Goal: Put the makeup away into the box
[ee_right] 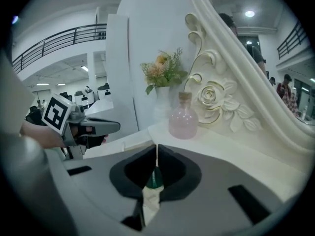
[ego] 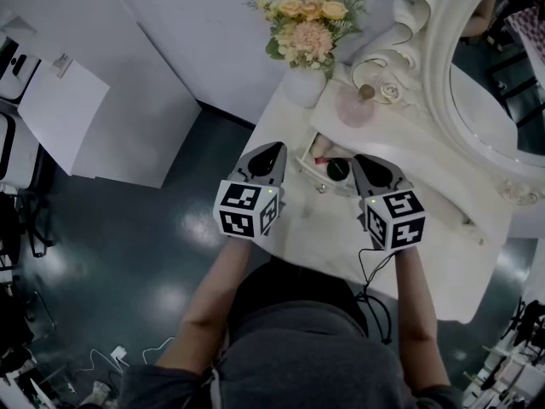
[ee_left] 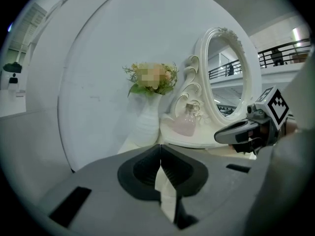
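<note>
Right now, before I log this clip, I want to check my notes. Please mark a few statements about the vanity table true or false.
1. The pink bottle stands beside the mirror. True.
2. The flowers lie inside the box. False: they stand in a white vase at the table corner.
3. The left gripper has its jaws wide apart. False: they are together, with nothing between them.
4. The box is open, with makeup inside. True.
</note>
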`<state>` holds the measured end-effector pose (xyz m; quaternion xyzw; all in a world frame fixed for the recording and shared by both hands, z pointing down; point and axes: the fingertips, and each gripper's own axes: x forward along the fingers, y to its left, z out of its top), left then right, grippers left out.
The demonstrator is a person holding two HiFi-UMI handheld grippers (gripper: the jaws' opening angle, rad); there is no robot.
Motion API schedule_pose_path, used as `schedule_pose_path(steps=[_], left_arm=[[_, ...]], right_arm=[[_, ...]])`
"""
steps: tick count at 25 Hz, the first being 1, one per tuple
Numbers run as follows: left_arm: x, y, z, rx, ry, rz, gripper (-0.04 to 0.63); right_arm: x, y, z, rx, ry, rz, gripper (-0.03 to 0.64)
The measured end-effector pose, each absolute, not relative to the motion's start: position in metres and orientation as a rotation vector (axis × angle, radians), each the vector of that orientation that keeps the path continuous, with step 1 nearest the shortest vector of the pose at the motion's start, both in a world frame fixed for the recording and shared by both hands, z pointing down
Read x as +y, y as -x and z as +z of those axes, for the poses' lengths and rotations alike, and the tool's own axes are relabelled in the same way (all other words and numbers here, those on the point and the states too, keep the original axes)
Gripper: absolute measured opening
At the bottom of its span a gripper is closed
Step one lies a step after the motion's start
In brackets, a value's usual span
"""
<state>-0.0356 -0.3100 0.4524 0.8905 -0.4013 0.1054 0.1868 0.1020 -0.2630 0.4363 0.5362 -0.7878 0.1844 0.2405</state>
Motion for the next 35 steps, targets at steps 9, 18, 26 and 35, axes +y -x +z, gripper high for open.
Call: schedule_pose_path(steps=[9, 18, 26, 35], left_arm=[[-0.31, 0.029, 0.44, -1.146, -2.544, 0.298, 0.006], [-0.3, 0.02, 0.425, -1.173, -2.557, 0.283, 0.006], [-0.286, 0.016, 0.416, -1.196, -2.567, 0.283, 0.006], [-0.274, 0.015, 0.407, -1.221, -2.579, 0.274, 0.006]], right_arm=[[-0.253, -0.124, 0.405, -2.24, -1.66, 0.471, 0.005], [-0.232, -0.148, 0.38, -2.303, -1.799, 0.409, 0.005], [-0.212, -0.164, 0.369, -2.343, -1.9, 0.381, 0.003], [-0.194, -0.174, 0.36, -2.347, -1.929, 0.318, 0.003]])
